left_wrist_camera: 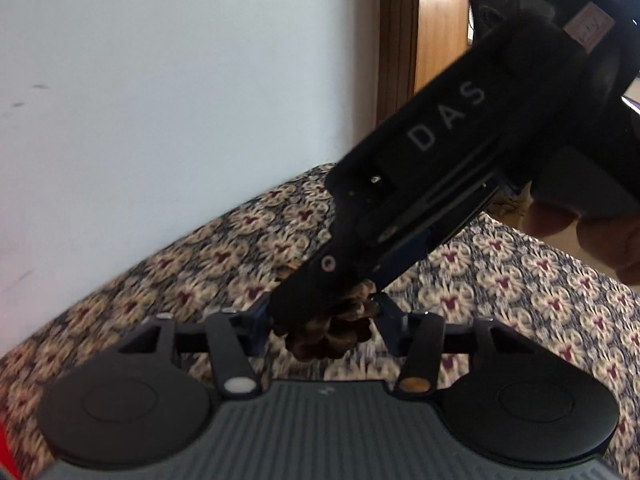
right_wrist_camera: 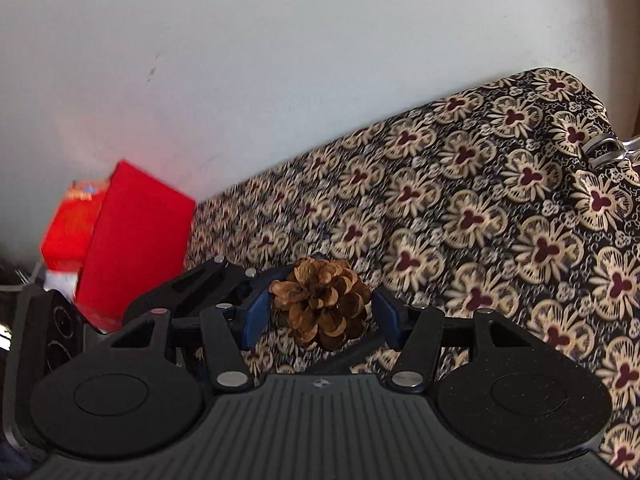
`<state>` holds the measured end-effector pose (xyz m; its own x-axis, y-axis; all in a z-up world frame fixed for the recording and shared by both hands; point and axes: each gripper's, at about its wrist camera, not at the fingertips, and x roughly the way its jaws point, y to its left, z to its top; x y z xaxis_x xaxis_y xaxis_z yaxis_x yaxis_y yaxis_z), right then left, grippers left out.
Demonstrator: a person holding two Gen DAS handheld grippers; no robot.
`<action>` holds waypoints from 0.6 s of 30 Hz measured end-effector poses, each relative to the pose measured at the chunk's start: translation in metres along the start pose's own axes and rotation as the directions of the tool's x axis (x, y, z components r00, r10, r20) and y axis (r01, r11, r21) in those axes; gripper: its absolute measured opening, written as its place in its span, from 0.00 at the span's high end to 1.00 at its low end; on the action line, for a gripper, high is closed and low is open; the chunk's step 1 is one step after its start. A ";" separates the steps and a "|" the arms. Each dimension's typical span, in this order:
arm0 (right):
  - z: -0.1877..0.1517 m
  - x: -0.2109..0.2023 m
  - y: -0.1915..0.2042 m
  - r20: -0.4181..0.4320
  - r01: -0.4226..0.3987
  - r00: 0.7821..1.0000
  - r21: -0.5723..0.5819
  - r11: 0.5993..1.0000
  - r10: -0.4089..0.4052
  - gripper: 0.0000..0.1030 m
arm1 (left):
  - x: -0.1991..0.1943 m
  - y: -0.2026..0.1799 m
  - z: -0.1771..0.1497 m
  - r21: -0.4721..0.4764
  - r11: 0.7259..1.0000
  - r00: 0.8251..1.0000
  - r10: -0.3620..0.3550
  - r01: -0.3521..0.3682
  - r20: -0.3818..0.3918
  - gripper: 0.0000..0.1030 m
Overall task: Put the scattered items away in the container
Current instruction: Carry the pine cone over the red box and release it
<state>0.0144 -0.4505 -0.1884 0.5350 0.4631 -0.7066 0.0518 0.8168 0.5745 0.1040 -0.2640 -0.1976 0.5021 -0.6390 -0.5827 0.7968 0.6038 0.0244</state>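
One brown pine cone sits between the blue pads of my right gripper, which is shut on it over the flowered cloth. In the left wrist view the same pine cone lies between the fingers of my left gripper. Its right pad touches the cone; the other side is covered by the right gripper's black finger, which comes down from the upper right. A red box stands at the left by the wall. I cannot tell whether the cone rests on the cloth.
A red printed carton stands behind the red box. A shiny metal item lies on the cloth at the far right. A person's hand holds the right gripper. A white wall and a wooden door frame stand behind.
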 end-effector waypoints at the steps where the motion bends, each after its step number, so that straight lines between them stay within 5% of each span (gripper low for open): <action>1: 0.005 -0.001 0.003 -0.004 -0.007 1.000 -0.010 1.000 0.007 0.43 | -0.010 0.001 -0.002 -0.014 1.000 1.000 0.011 -0.011 0.006 0.48; 8: 0.012 -0.020 0.092 0.023 -0.048 0.998 -0.195 0.980 0.054 0.43 | -0.109 0.024 0.003 -0.068 0.986 0.981 0.161 -0.154 0.110 0.48; 18: 0.016 -0.006 0.280 0.029 -0.091 0.992 -0.523 0.847 0.124 0.43 | -0.254 0.119 -0.003 -0.175 0.898 0.889 0.430 -0.403 0.157 0.45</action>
<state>0.0391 -0.2305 -0.0165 0.5617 0.5506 -0.6175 -0.4456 0.8302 0.3349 0.0703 -0.0288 -0.0492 0.8416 -0.3837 -0.3800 0.4546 0.8833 0.1149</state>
